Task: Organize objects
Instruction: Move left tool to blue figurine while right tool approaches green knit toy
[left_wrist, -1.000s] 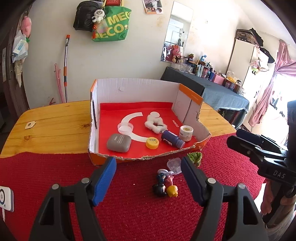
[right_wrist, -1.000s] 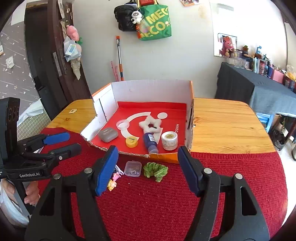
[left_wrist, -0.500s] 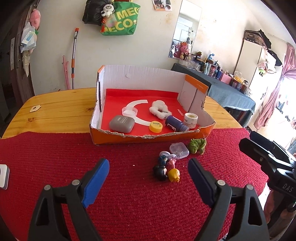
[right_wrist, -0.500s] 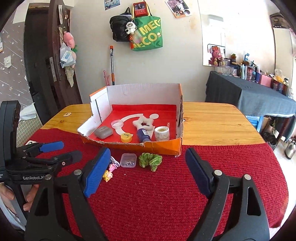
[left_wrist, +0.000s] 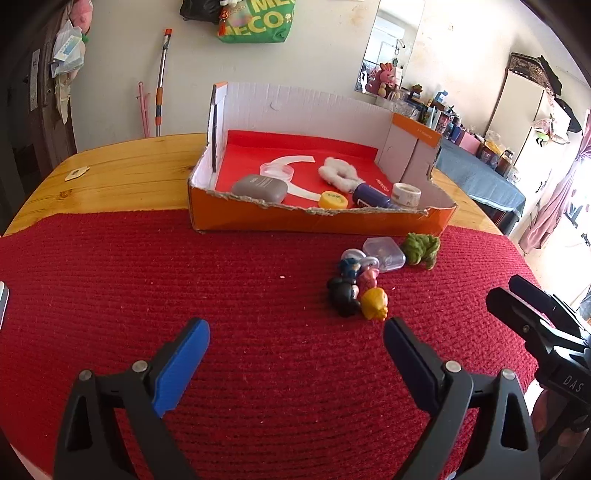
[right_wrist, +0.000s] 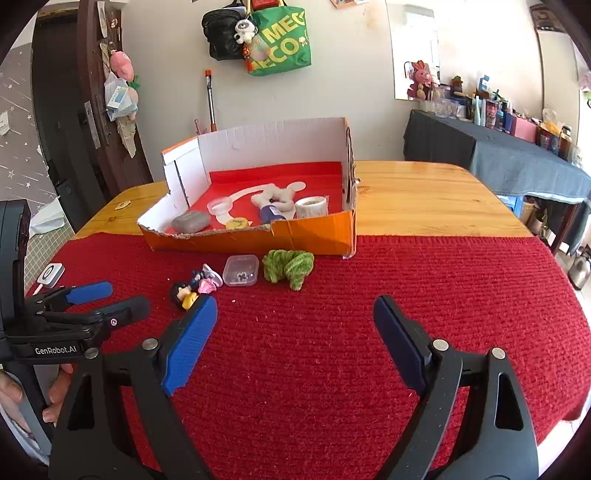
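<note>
Left gripper (left_wrist: 295, 347) and right gripper (right_wrist: 293, 319): fingers released, just been opening, nothing between them, over red mat (right_wrist: 406, 295). Toy cluster (left_wrist: 356, 288), clear case (right_wrist: 241, 270), green scrunchie (right_wrist: 288, 266) lie beyond. Box (right_wrist: 314, 236) farther back; bottle (left_wrist: 371, 198) inside lies flat, its far end half hidden by white fluff.

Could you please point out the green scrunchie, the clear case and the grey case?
green scrunchie (right_wrist: 288, 267), right wrist view, middle of its fuzzy body
clear case (right_wrist: 241, 270), right wrist view, lid centre
grey case (left_wrist: 259, 187), left wrist view, top face
</note>
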